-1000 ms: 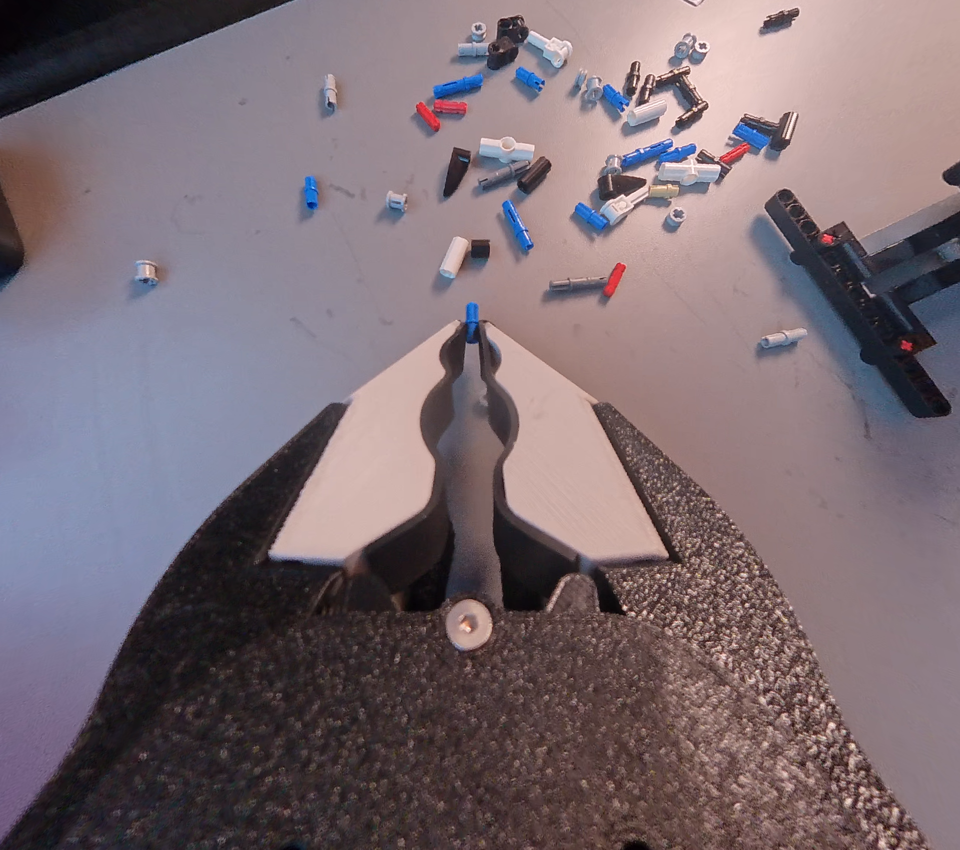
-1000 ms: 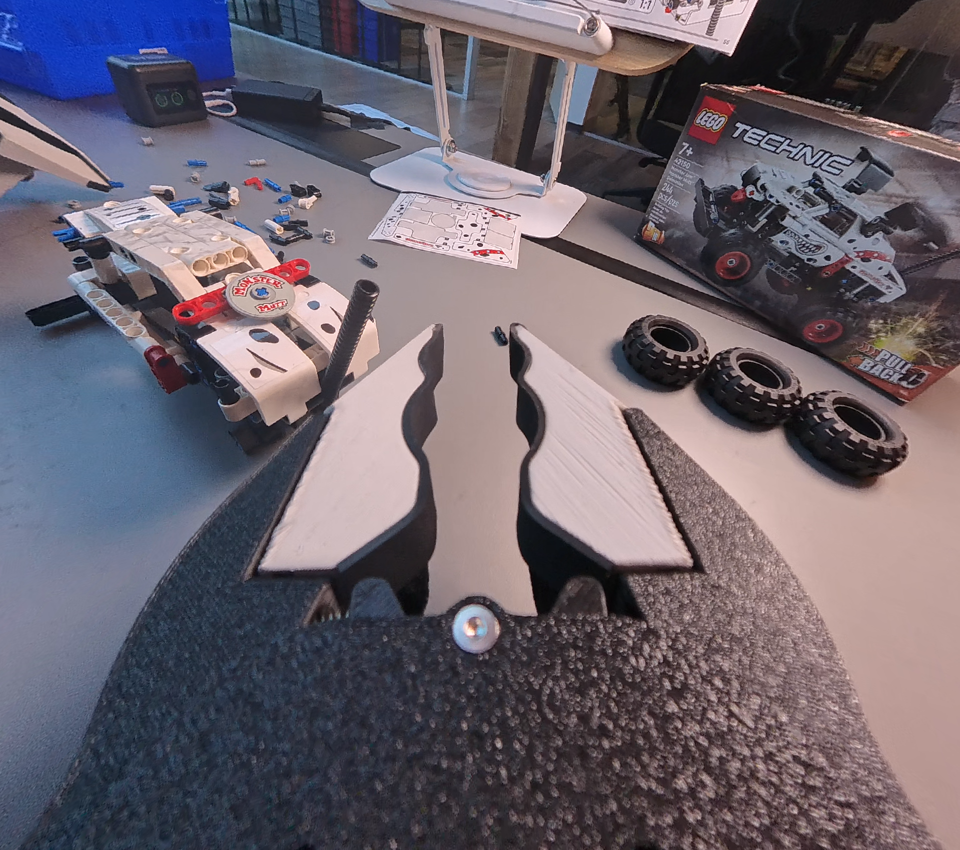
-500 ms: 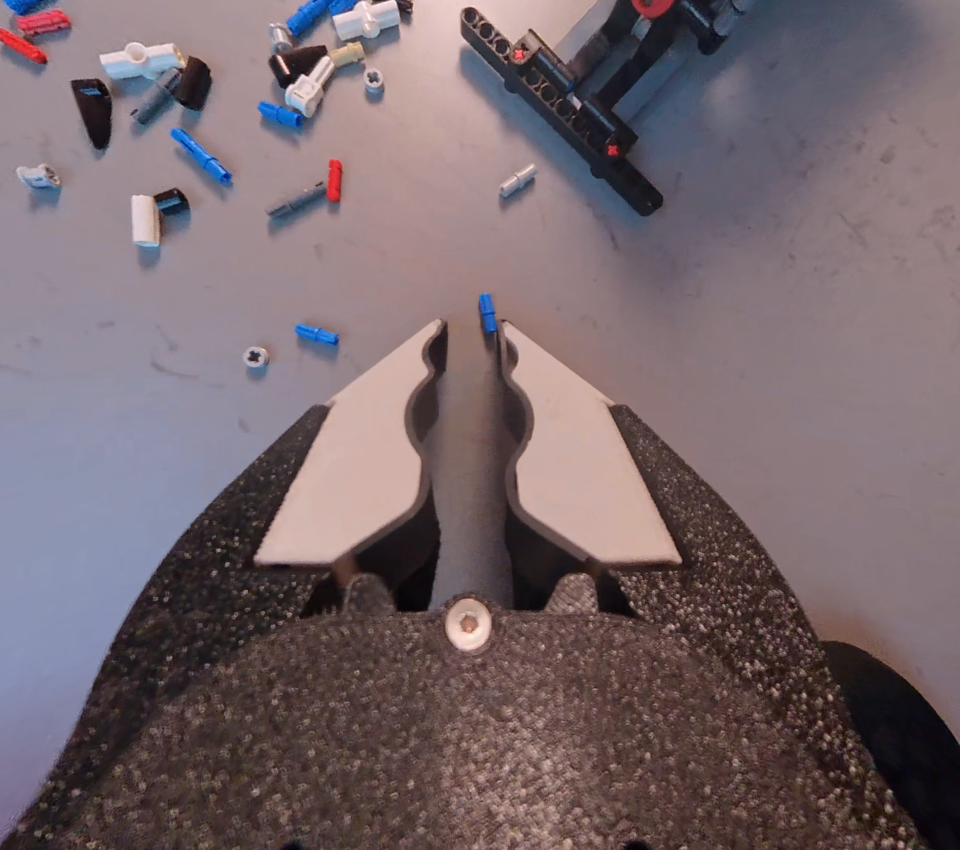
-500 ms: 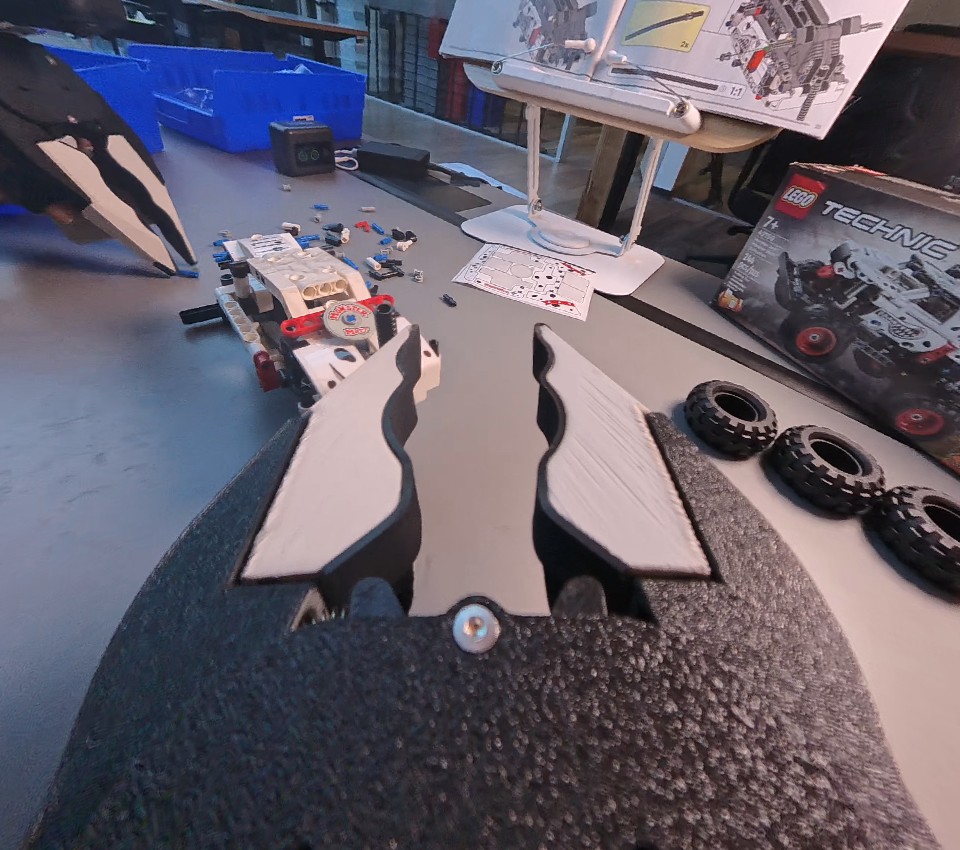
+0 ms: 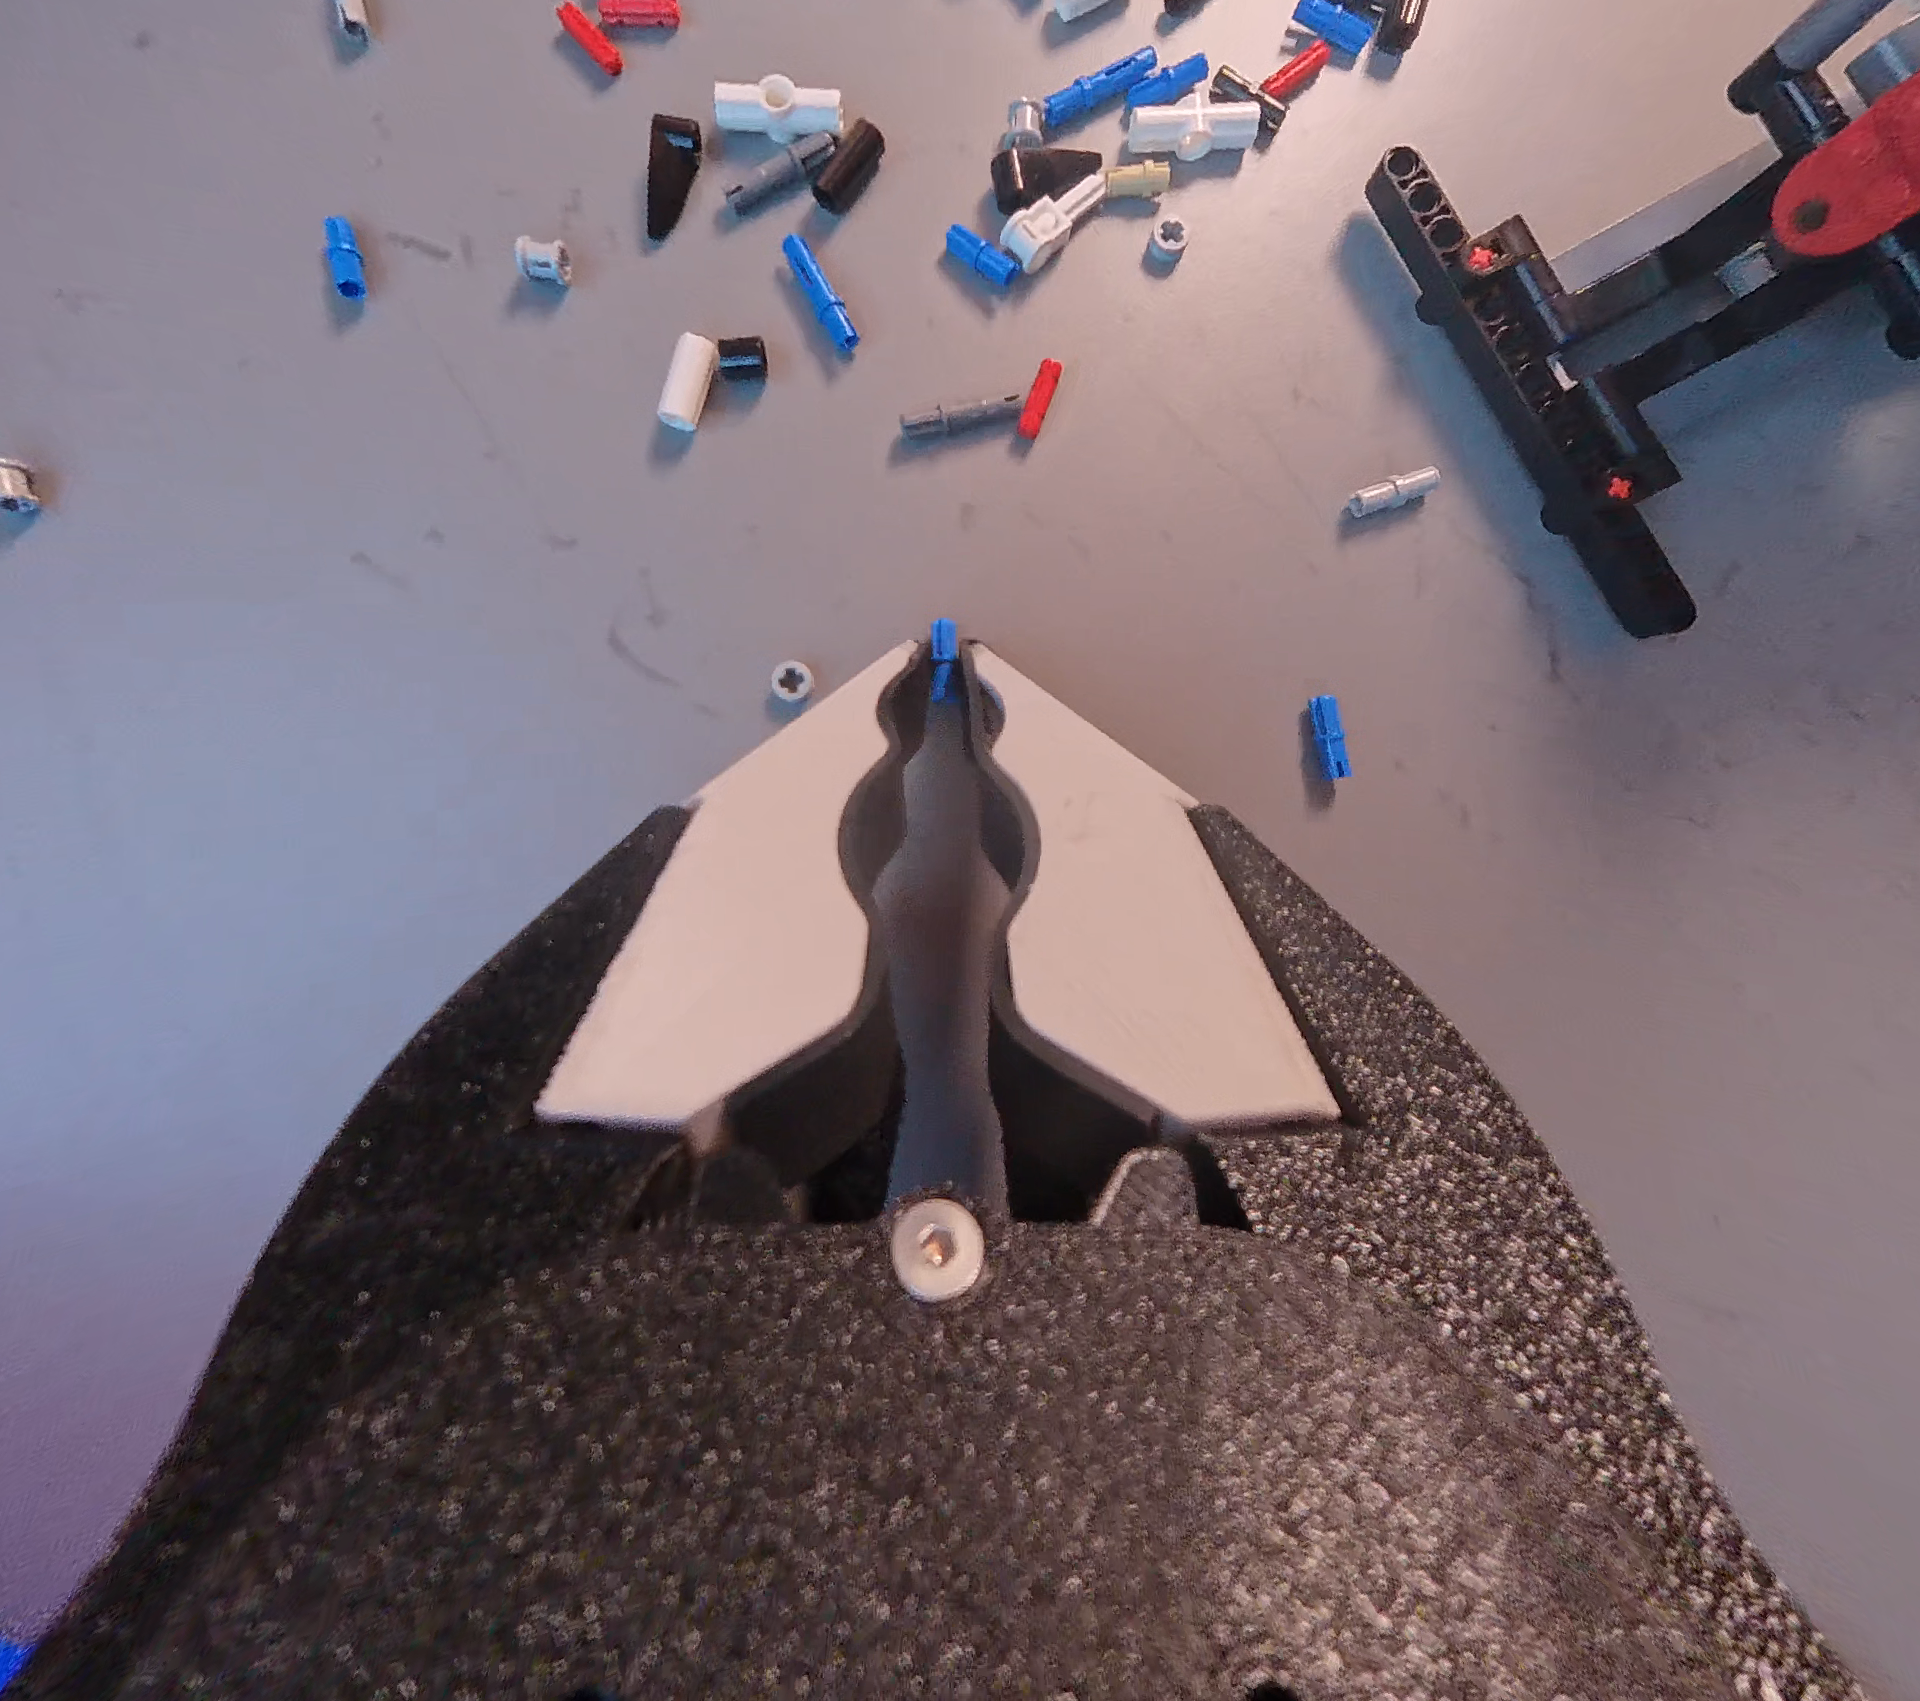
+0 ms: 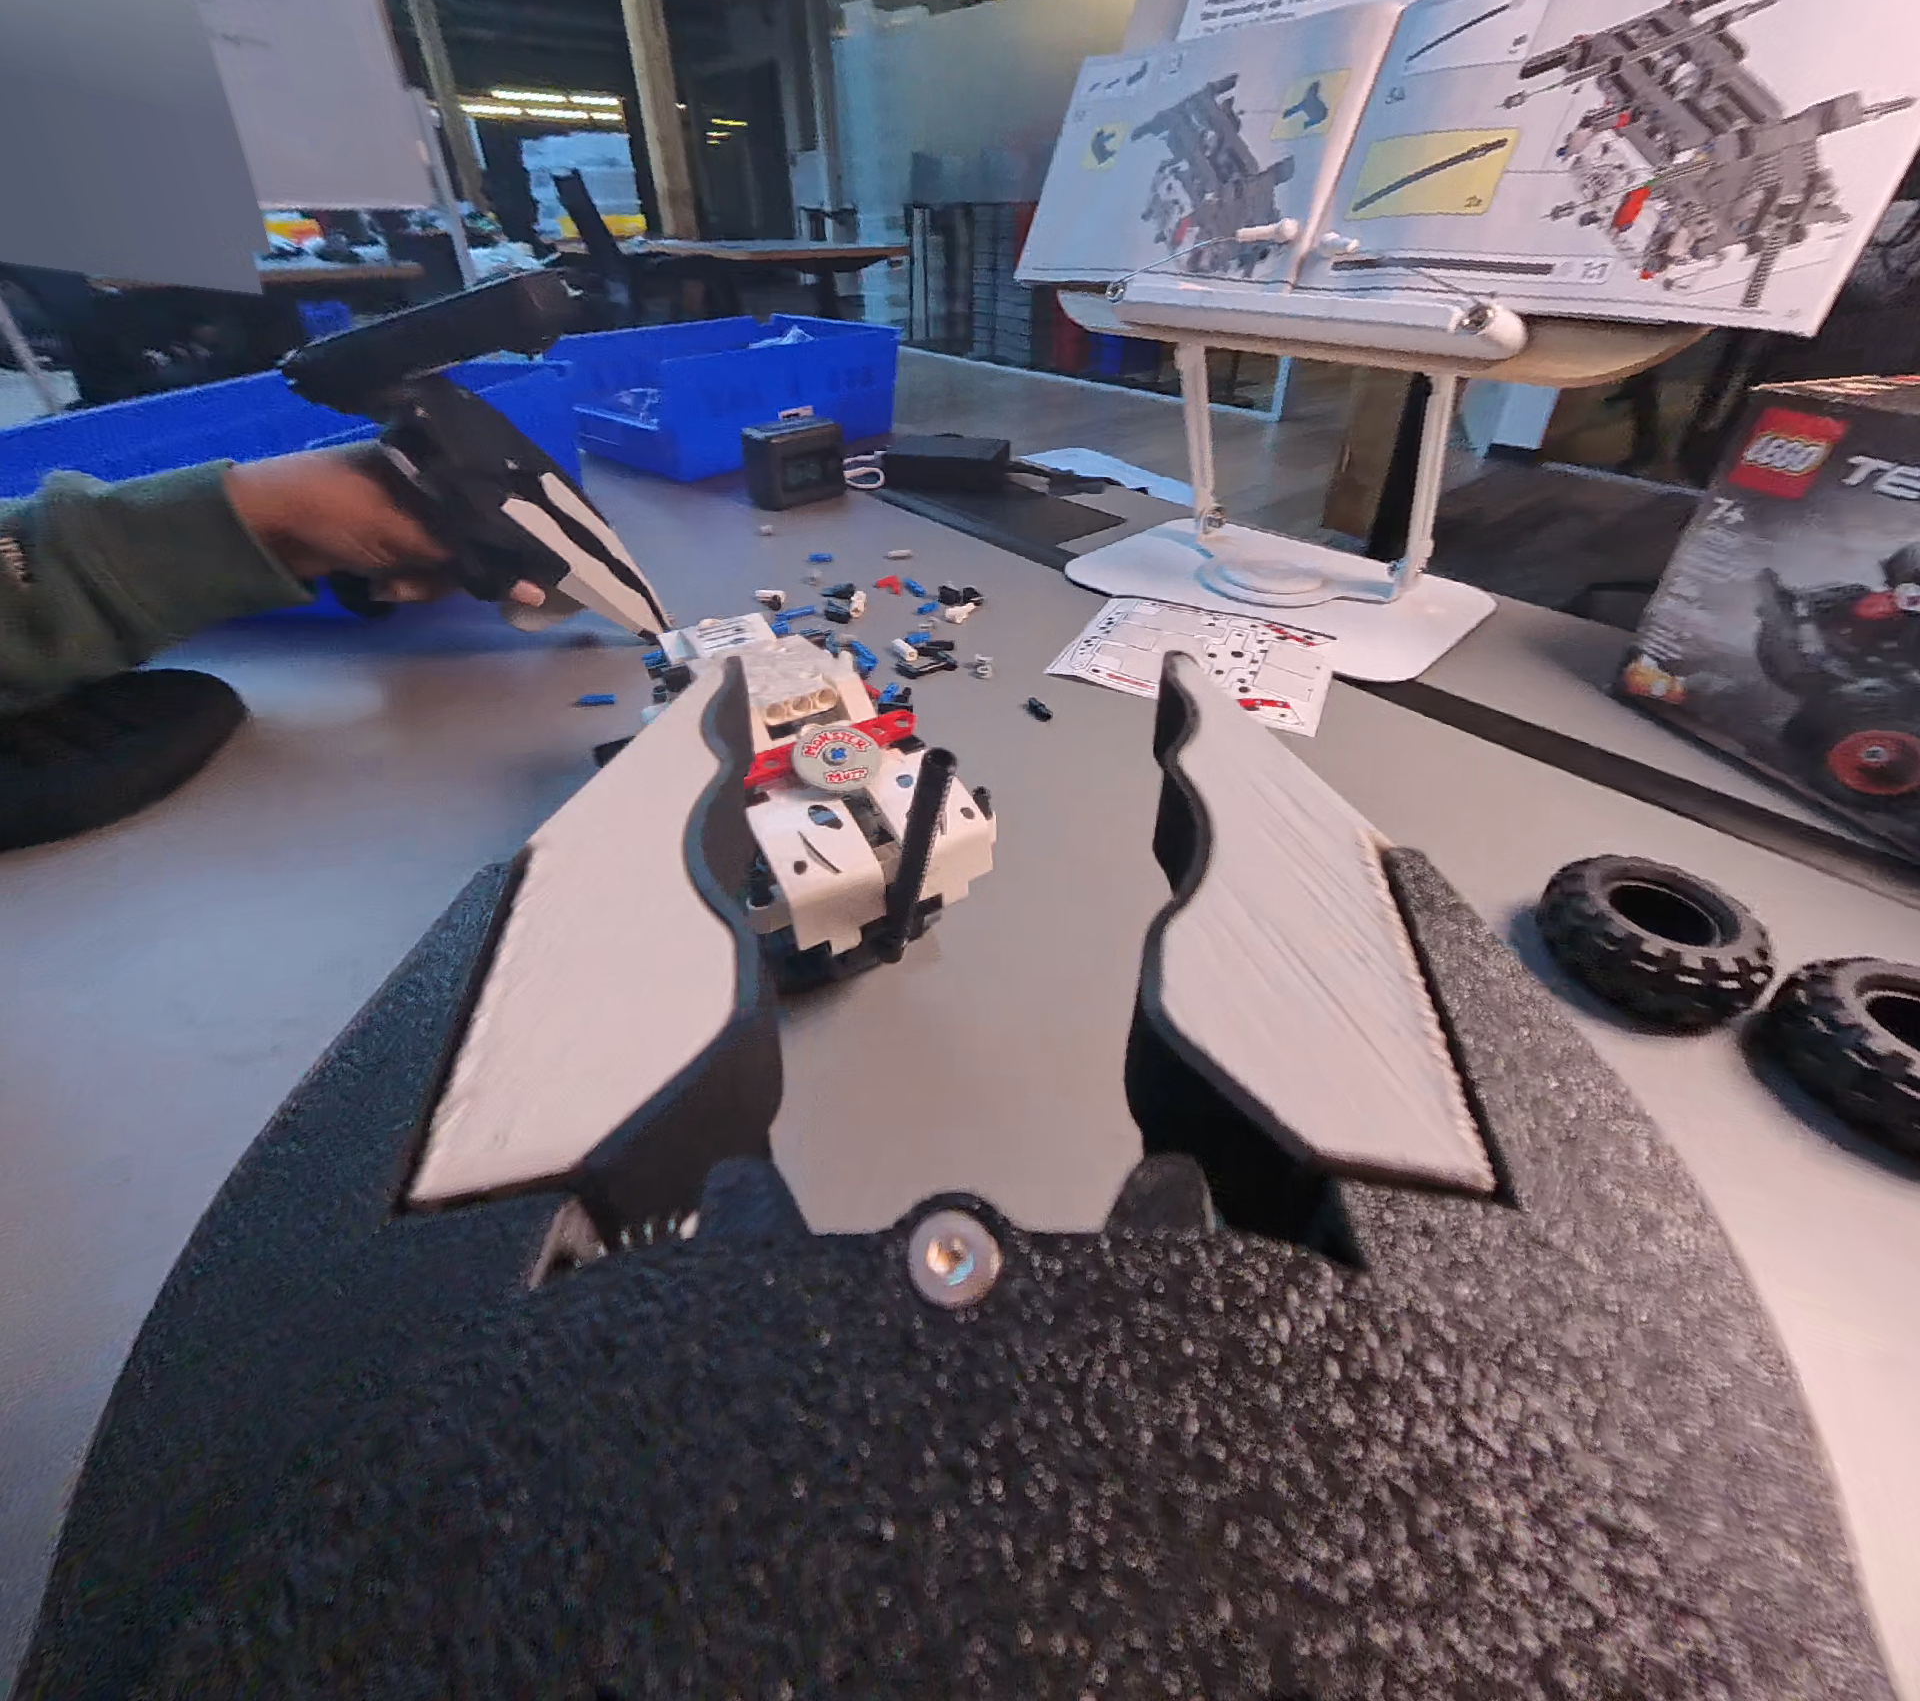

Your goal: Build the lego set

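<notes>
While right gripper gapes wide, left gripper pinches blue pin (long axis fwd, along fingers).

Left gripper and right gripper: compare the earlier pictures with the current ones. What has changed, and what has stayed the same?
The left gripper, shut on a blue pin a second ago and open half a second ago with a pin at its tips, is shut on a blue pin again. The right gripper opened wider and swung to frame the white truck model. The loose parts and tyres stayed put.
</notes>
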Demonstrator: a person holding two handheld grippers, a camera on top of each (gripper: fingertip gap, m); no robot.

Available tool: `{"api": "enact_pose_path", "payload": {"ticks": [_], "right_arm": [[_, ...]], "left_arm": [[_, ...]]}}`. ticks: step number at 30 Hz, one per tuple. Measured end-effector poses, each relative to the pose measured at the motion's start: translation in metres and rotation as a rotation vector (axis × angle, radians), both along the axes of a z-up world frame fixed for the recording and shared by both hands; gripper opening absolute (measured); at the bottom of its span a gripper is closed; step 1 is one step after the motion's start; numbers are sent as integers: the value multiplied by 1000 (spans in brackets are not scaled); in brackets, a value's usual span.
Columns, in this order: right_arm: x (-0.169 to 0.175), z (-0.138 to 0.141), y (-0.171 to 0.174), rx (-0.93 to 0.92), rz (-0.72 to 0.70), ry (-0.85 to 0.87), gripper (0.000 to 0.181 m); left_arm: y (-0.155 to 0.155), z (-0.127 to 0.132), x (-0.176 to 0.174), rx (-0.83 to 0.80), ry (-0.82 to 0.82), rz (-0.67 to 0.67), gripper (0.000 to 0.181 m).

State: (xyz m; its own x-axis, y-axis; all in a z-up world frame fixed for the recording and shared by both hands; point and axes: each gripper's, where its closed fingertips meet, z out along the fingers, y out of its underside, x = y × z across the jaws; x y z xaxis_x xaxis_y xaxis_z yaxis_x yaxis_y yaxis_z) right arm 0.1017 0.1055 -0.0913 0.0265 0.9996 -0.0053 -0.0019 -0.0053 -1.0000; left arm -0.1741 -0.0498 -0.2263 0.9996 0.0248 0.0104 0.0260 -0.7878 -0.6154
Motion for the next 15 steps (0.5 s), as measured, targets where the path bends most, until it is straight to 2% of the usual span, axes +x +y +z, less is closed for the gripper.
{"api": "enact_pose_path", "payload": {"ticks": [2,4,6,9,11,13,15], "right_arm": [[-5,0,-7,79,15,-41,80],[-16,3,-20,254,43,-167,80],[-30,0,-43,406,155,-342,76],[-54,-14,-62,589,317,-630,74],[-72,-32,-61,658,398,-814,73],[-84,-57,-54,684,469,-1002,70],[-83,-78,-49,727,569,-1171,52]], "left_arm": [[1,0,1,-4,29,-23,5],[1,0,7,-5,19,-71,5],[5,5,24,26,-53,-136,5],[5,26,59,103,-72,-332,5],[0,43,91,165,-126,-475,5],[-4,46,109,174,-128,-533,5],[-4,38,117,143,-94,-550,5]]}}
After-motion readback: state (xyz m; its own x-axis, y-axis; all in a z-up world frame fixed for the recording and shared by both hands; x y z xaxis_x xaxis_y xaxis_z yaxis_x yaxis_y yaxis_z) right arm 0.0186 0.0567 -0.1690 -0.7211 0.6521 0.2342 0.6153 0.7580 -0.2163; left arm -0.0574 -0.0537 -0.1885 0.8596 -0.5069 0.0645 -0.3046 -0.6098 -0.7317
